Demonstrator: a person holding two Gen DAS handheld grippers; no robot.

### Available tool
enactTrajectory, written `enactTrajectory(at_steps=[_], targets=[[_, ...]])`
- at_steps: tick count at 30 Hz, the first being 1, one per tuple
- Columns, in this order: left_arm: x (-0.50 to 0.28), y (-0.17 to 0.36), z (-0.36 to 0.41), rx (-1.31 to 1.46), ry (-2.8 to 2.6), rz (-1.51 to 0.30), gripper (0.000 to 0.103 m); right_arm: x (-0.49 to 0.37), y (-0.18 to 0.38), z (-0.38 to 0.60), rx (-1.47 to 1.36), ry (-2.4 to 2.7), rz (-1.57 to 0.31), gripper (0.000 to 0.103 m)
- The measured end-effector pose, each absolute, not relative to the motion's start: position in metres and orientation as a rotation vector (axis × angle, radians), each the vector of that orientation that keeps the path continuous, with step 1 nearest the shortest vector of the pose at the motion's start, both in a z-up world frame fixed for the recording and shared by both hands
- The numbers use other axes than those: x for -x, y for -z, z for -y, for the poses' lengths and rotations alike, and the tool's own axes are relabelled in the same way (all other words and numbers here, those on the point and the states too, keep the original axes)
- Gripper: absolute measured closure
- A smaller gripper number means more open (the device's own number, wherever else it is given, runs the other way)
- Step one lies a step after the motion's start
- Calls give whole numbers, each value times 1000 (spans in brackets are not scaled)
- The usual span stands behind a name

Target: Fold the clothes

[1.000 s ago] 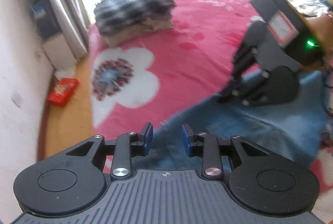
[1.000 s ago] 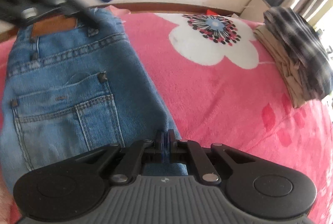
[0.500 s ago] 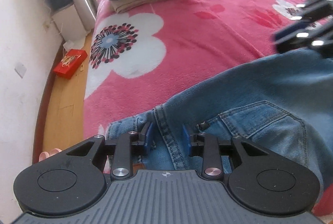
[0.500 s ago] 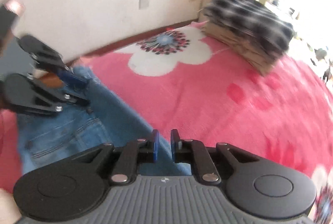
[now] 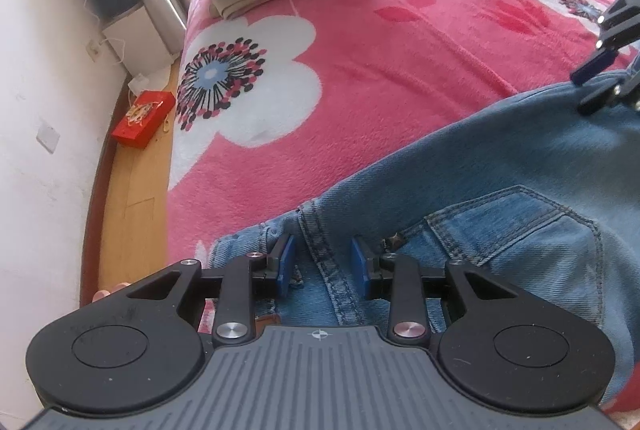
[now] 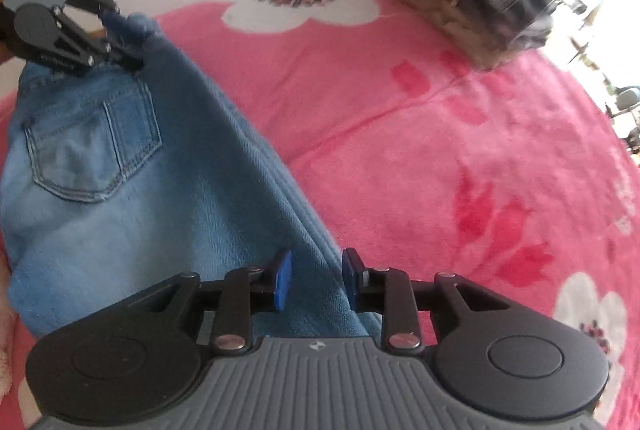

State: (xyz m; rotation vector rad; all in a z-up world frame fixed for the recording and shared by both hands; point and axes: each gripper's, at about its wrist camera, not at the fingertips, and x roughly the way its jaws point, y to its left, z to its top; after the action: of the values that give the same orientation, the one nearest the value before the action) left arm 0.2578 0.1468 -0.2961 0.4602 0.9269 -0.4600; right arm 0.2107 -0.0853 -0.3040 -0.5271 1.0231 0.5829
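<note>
The jeans (image 5: 500, 166) lie flat on the pink bed cover (image 5: 400, 30), likely folded lengthwise for the next fold. The left tool (image 5: 322, 264) straddles the waistband seam, pads apart. The right tool (image 6: 316, 280) has just been opening over the folded edge, gripping nothing. No readable writing shows.
</note>
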Motion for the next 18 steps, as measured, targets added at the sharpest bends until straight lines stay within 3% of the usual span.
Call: enactTrajectory(at_steps=[2, 3, 10, 13, 18], targets=[[-257, 296, -146, -466, 454, -928, 71, -210, 308, 85, 544, -599, -1022, 96], [-257, 296, -146, -468, 451, -928, 71, -209, 306, 86, 545, -597, -1013, 98], [-257, 297, -147, -461, 434, -931, 71, -201, 308, 82, 587, -495, -956, 101], [-258, 295, -148, -450, 441, -936, 71, -213, 328, 88, 568, -434, -991, 95], [-260, 287, -160, -386, 466, -947, 71, -227, 292, 103, 420, -436, -1019, 93]])
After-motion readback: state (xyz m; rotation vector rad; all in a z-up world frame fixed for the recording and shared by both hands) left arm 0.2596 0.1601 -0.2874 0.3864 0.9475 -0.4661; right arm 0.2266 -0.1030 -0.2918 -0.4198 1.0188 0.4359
